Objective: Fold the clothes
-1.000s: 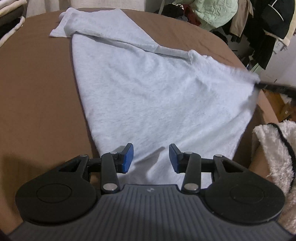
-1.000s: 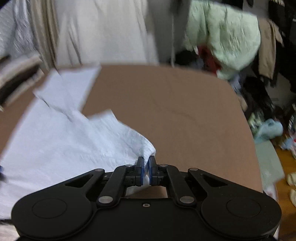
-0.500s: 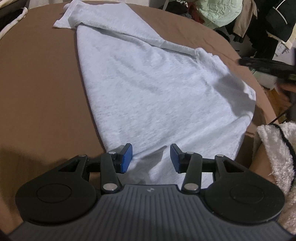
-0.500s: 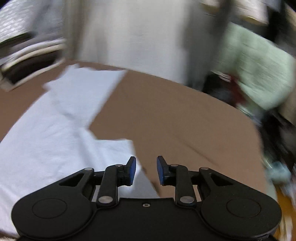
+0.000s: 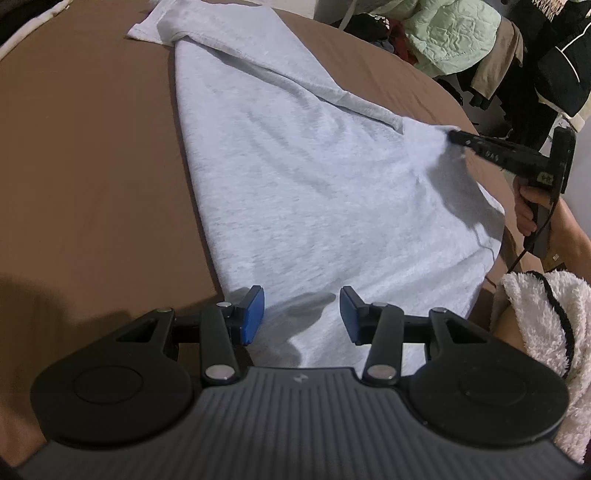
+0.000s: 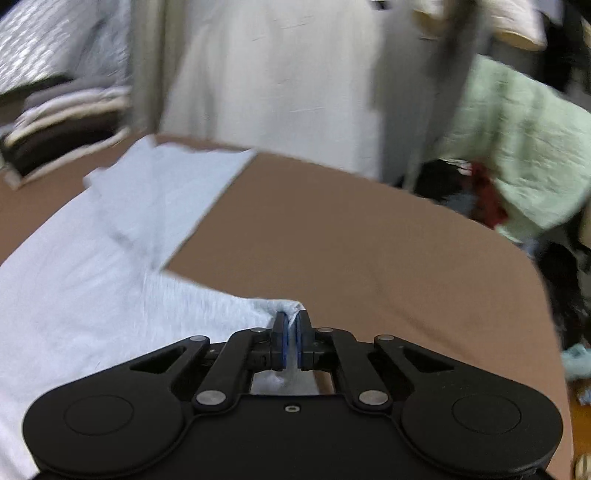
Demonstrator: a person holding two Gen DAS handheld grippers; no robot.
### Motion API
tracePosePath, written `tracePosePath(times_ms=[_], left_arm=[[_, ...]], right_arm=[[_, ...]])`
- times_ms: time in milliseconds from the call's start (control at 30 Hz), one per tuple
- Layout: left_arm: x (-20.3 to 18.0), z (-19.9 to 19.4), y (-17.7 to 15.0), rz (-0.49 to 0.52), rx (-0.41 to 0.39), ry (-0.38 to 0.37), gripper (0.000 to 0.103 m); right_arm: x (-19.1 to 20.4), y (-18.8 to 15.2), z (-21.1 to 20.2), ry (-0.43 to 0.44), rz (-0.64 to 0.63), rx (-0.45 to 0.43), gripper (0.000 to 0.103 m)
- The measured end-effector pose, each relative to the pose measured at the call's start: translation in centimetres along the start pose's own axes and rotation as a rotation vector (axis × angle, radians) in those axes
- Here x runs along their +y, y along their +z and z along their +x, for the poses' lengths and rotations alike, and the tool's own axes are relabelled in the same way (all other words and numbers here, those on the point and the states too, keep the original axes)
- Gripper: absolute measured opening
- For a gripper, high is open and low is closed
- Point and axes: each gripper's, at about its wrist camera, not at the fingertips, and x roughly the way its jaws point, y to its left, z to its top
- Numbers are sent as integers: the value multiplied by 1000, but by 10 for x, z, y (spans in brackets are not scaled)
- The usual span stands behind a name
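Observation:
A light grey garment (image 5: 295, 177) lies spread on the brown table (image 5: 92, 177), a sleeve folded across its far end. My left gripper (image 5: 301, 314) is open, its blue pads just above the garment's near hem, holding nothing. My right gripper (image 6: 291, 332) is shut on a corner of the grey garment (image 6: 110, 295). It also shows in the left wrist view (image 5: 452, 136) pinching the garment's right edge.
A white fleecy cloth (image 5: 546, 325) lies at the table's near right edge. Clothes hang past the far right, among them a pale green quilted jacket (image 5: 454, 33). Folded laundry (image 6: 62, 122) is stacked at the far left. A white curtain (image 6: 277, 81) hangs behind the table.
My right gripper was shut on the garment, let go of it half a second ago, moved farther along the right edge and has shut on the cloth again. The left gripper stayed open.

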Motion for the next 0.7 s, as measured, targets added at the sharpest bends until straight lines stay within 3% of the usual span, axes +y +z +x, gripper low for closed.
tracePosePath(times_ms=[67, 167, 267, 367, 533, 700], left_arm=[[-1, 1, -1, 2, 0, 10, 44], [-2, 1, -3, 10, -3, 26, 44], [-4, 0, -4, 26, -8, 33, 45], [-3, -5, -2, 28, -30, 34, 47], [9, -20, 7, -1, -101, 45, 52], [27, -20, 29, 8, -136, 113, 53]], right_arm=[[-5, 0, 6, 5, 33, 25, 5], [9, 9, 26, -62, -46, 104, 9], [18, 36, 35, -232, -27, 169, 11], [28, 78, 24, -191, 97, 138, 21], [68, 149, 5, 86, 240, 32, 36], [102, 183, 26, 202, 397, 56, 36]])
